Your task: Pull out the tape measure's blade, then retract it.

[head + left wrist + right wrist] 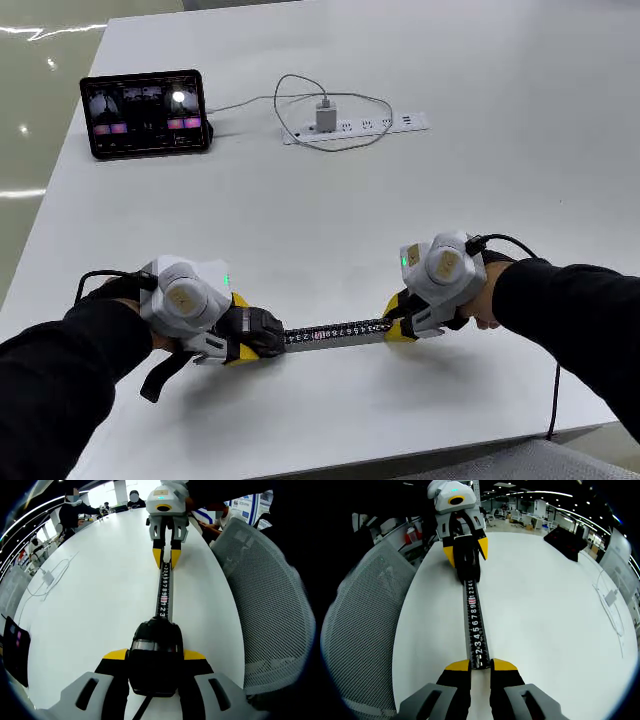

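Glossy tape measure [155, 652], matt table [400, 190]

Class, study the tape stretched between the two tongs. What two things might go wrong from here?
1. The right tongs pinch just the end of the blade; if it slips free, the blade would likely snap back toward the case.
2. The left tongs clamp the rounded case by its sides; more pulling may twist it loose, and it lies not far from the front edge of the table.
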Demonstrator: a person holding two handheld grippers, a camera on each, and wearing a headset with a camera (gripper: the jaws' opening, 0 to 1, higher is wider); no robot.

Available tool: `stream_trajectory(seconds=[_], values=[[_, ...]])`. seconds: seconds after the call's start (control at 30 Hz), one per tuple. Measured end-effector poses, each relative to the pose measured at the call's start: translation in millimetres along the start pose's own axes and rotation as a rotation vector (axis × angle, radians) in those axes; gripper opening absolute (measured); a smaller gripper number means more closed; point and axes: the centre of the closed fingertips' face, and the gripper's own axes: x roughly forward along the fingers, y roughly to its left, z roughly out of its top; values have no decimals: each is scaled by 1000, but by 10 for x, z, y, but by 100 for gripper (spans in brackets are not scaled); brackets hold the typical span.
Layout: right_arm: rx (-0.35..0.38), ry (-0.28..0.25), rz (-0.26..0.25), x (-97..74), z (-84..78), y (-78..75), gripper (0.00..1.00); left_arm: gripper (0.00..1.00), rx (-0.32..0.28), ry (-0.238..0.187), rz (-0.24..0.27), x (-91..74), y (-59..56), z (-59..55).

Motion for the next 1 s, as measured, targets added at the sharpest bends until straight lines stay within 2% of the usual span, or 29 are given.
stream_trajectory(seconds=[1.0], values=[[-2, 16, -6, -109, -156, -31, 10, 32, -4, -10, 7, 9, 5, 8]])
